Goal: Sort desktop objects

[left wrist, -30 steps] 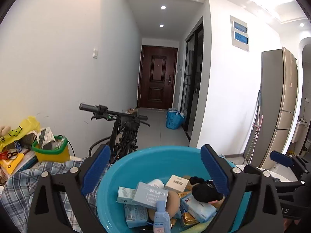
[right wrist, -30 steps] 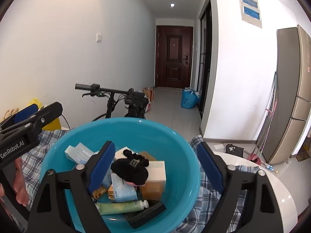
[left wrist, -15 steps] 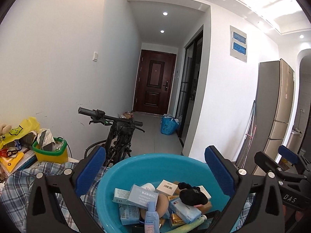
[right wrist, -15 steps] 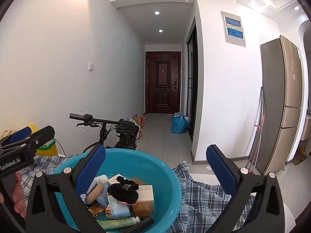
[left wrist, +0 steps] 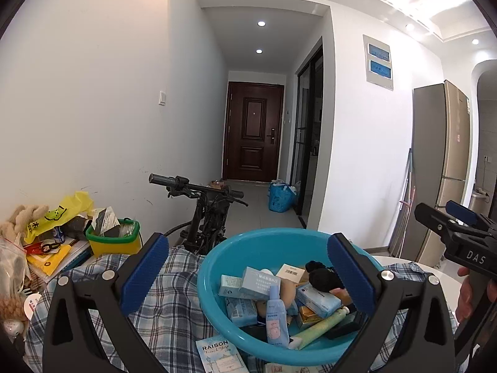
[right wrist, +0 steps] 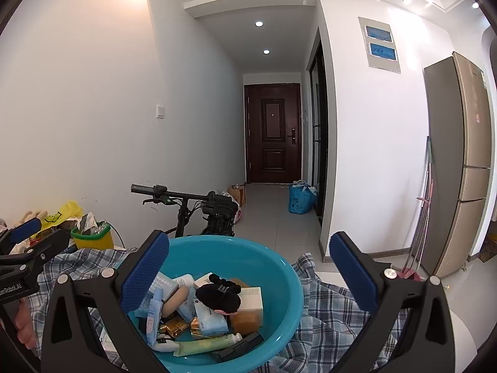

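Note:
A teal plastic basin [left wrist: 217, 267] [right wrist: 279, 267] stands on a plaid cloth [left wrist: 167, 314] and holds several small boxes, a black plush toy [left wrist: 323, 278] [right wrist: 219, 293], a small blue bottle [left wrist: 275, 317] and a green tube [right wrist: 205, 346]. My left gripper [left wrist: 248, 276] hovers open above the basin's near left side, fingers empty. Over the basin's near right side my right gripper [right wrist: 248, 276] is open and empty too. Each gripper also shows at the edge of the other's view. A "RAISON" sachet [left wrist: 219, 356] lies on the cloth in front of the basin.
Clutter sits at the table's left: a yellow-green basket [left wrist: 113, 239], a yellow bag [left wrist: 59, 214], plush toys [left wrist: 18, 217] and books. A scooter [left wrist: 202, 205] stands behind the table. A hallway with a door, a blue bag [left wrist: 279, 197] and a fridge [left wrist: 441, 168] lie beyond.
Both grippers have pulled back and risen from the basin, and both have opened wider. The basin's contents lie as before.

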Motion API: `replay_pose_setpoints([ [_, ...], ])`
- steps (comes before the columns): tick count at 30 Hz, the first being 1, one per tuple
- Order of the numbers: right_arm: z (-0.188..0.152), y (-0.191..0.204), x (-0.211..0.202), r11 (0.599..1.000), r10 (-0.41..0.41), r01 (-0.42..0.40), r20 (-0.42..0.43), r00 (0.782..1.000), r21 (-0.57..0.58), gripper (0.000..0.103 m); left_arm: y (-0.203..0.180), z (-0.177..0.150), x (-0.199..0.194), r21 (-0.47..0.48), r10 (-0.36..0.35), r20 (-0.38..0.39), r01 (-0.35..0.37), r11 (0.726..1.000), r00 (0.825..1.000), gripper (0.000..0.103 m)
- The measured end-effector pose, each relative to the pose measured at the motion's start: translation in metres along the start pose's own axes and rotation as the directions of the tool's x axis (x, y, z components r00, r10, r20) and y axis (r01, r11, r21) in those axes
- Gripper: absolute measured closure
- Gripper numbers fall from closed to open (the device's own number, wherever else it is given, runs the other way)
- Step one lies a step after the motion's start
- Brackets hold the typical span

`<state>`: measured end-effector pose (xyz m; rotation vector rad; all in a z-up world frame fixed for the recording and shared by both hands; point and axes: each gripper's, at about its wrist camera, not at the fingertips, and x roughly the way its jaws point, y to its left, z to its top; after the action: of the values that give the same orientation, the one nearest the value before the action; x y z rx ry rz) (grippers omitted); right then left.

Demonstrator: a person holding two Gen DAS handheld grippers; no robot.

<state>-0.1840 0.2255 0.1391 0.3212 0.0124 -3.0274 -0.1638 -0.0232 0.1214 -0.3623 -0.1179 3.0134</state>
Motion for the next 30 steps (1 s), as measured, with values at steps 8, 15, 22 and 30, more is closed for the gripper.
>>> replay_pose_setpoints([
  [8,-0.008,0.013,-0.045,1.000,0.015,-0.015,0.037,0.999,0.001,0.000,-0.015,-0.009,-0.065,0.078,0.014,0.068,-0.019,0.997,0.998,0.000],
  [15,-0.030,0.016,-0.096,0.999,0.014,-0.013,0.038,0.999,-0.033,0.000,-0.015,-0.022,-0.092,0.018,-0.114,-0.041,0.115,0.993,0.993,0.000],
  [22,-0.037,0.005,-0.124,0.997,0.069,-0.069,0.010,0.998,0.031,0.000,-0.005,-0.028,-0.108,-0.086,-0.175,-0.067,0.169,0.982,0.982,0.000],
  [30,-0.057,0.002,-0.137,0.995,0.086,-0.085,-0.017,0.996,0.048,0.000,-0.014,-0.053,-0.126,0.006,-0.106,-0.033,0.106,0.994,0.994,0.000],
])
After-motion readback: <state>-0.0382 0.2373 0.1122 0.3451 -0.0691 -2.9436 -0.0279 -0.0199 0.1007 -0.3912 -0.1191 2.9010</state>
